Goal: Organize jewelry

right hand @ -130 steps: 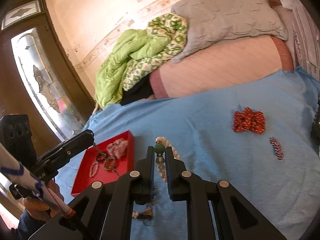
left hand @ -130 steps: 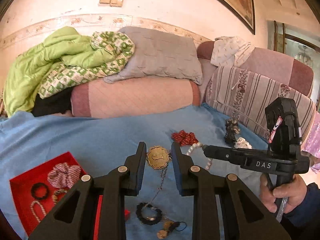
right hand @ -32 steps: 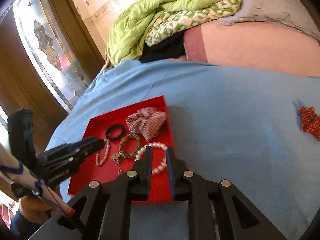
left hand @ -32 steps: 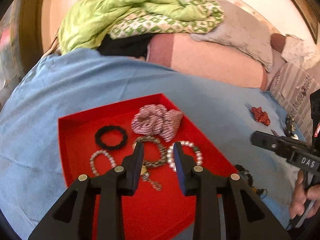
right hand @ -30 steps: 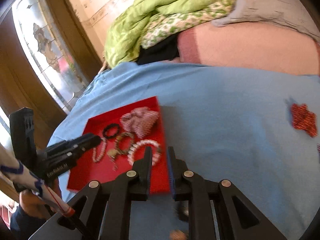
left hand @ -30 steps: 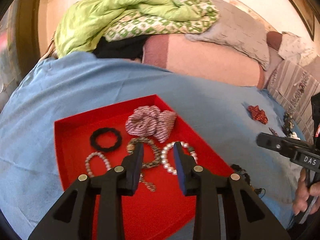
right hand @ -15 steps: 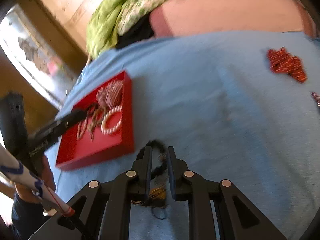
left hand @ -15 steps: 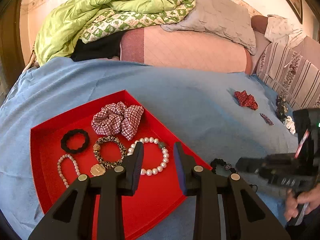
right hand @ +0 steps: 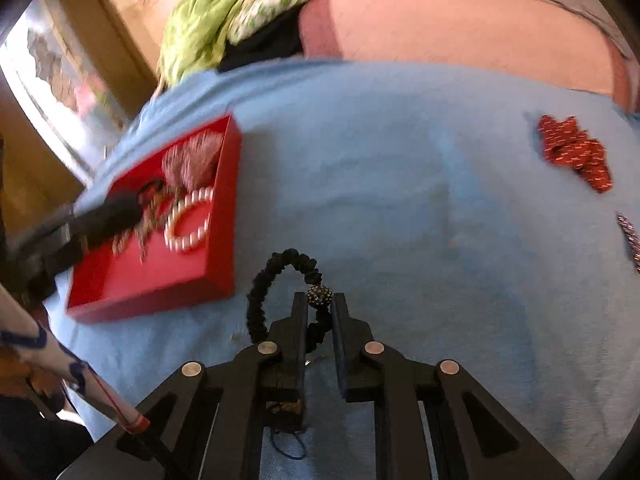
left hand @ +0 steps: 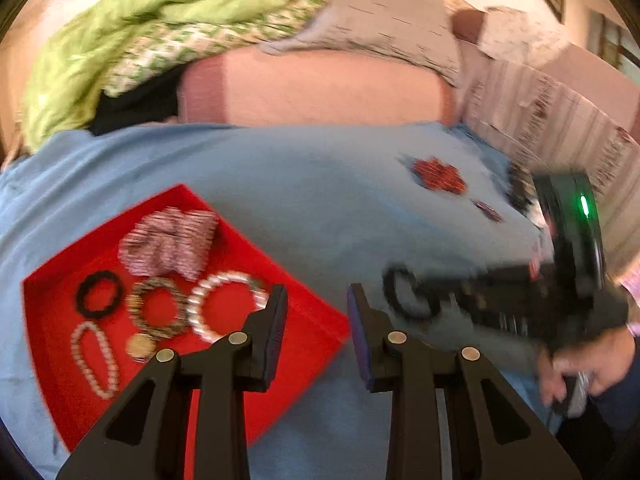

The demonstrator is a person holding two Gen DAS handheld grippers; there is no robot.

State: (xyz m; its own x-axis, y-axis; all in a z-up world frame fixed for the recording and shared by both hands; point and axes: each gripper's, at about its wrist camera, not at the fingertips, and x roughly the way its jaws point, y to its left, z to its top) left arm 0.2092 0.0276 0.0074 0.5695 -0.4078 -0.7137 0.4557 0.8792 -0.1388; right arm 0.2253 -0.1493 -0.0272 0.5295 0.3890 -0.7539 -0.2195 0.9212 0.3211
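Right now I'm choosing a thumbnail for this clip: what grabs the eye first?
The red tray, lower left on the blue bedspread, holds bracelets and a checked scrunchie. Beside the tray, the right gripper has just been closing around a black beaded bracelet.

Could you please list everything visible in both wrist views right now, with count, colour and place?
tray: one, red, on the blue cover, left side.
checked scrunchie: one, red and white, far end of the tray.
black hair tie: one, in the tray.
patterned bracelet: one, brown, tray middle.
pearl bracelets: two, white, in the tray.
gold pendant: one, in the tray.
black beaded bracelet: one, on the cover beside the tray.
red bow: one, far right of the cover.
small clip: one, dark red, near the bow.
blue cover: one.
green quilt: one, behind.
left gripper: black, open, above the tray's corner.
right gripper: black, closing around the black beaded bracelet.
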